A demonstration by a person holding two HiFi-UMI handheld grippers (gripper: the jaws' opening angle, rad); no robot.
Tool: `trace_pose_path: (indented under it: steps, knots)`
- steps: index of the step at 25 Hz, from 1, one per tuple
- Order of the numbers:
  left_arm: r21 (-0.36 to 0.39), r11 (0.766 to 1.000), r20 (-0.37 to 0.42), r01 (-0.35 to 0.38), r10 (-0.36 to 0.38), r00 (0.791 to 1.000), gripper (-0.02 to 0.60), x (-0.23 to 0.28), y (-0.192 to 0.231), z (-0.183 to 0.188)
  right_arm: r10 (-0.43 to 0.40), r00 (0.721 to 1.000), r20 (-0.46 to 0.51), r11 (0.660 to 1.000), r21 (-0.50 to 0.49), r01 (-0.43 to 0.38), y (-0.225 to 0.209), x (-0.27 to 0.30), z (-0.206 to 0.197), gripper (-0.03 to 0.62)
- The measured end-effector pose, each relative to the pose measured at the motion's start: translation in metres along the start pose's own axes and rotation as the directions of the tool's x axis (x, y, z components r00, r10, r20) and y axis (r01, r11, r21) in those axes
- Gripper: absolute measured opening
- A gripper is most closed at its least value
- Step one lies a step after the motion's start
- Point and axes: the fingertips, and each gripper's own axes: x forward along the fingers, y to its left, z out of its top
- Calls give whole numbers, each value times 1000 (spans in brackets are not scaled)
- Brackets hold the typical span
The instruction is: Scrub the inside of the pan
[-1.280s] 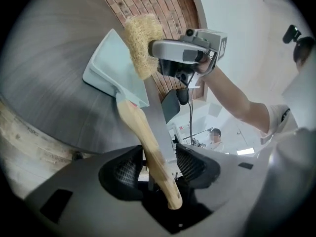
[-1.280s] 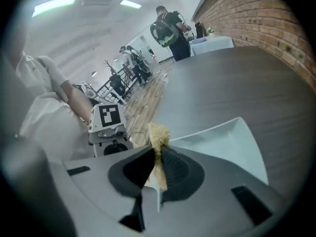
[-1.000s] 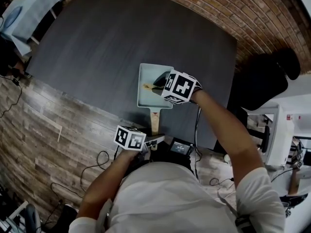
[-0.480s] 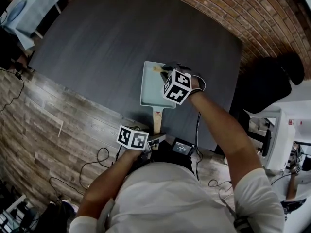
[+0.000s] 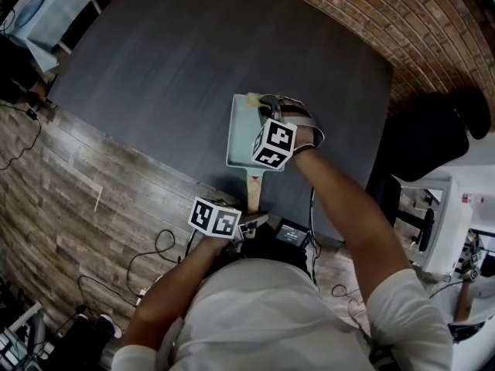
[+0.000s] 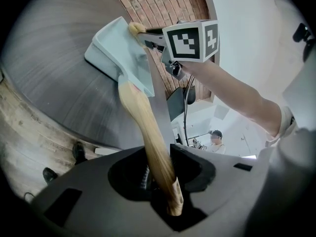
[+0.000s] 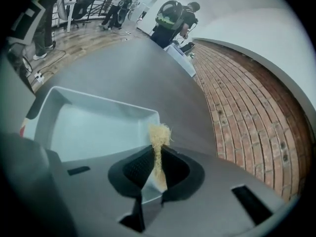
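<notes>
Dark grey surface (image 5: 193, 60) fills the upper half of the head view. Nothing on it but the task item.

Pale blue-green rectangular pan (image 5: 242, 141) sits at centre frame, close to the surface's near edge. It appears to rest flat. Inside looks bare and clean from here, no visible residue.

Wooden handle (image 6: 143, 127) runs from the pan's near side down toward the person, past the surface edge. That puts it within easy reach for a bracing grip.

Left gripper (image 6: 163, 179), lower centre of the head view, has just been closing its jaws. They now sit at a middling width, clamped on the handle's end. Judged purpose is to pin the pan so it doesn't slide under scrubbing strokes.

Right gripper (image 7: 157, 169) is above the pan's upper right part and angled steeply down into it. Its jaws are narrow and pinch a thin yellowish scrub pad (image 7: 159, 135).

The pad's frayed tip pokes out past the jaws at the pan's far rim, top centre of the pan in the head view. Can't tell whether it presses on the pan or just hovers there. The short stick-out likely keeps the pad stiff enough to rub with. Judged step: scrubbing along the far edge, with the rest of the floor left to cover.
</notes>
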Motion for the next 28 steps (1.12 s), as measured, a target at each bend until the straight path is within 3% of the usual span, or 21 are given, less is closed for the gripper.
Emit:
trace_pose_path:
  steps: [17, 24, 28]
  knots:
    - [-12, 1000, -10, -15, 15, 1000, 121, -2, 1, 0, -7, 1000, 5, 1000, -17, 7, 13, 8, 5, 46]
    - [-29, 999, 11, -23, 23, 1000, 118, -3, 2, 2, 67, 998, -20, 998, -16, -67, 30, 14, -3, 46]
    - [-81, 996, 72, -27, 33, 997, 107, -7, 5, 8, 112, 992, -51, 993, -15, -113, 33, 18, -10, 46]
